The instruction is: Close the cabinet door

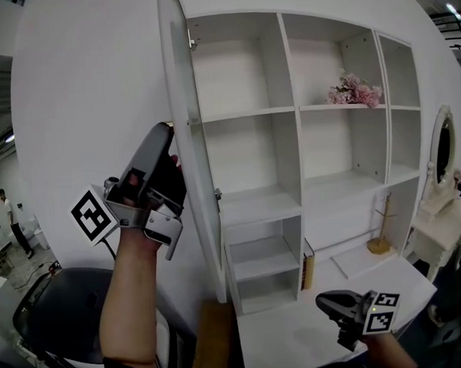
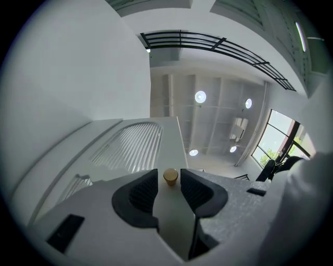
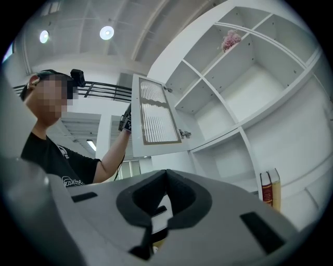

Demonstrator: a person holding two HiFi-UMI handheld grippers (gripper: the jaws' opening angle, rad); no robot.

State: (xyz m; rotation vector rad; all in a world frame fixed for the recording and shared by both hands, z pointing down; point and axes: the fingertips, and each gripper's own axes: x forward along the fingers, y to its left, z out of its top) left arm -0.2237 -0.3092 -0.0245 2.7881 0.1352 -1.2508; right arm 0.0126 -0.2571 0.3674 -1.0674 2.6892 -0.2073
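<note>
My left gripper [image 2: 169, 184] stands wide astride the edge of the open cabinet door [image 1: 184, 105], with the small knob [image 2: 170, 176] between its tips. My right gripper [image 3: 166, 174] hangs low, pinched together and empty.

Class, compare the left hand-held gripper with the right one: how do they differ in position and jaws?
The left hand-held gripper is up at the cabinet door; the right hand-held gripper sits low, away from it. The left's jaws stand apart around the door's knob; the right's are together and empty. Both carry a marker cube.
</note>
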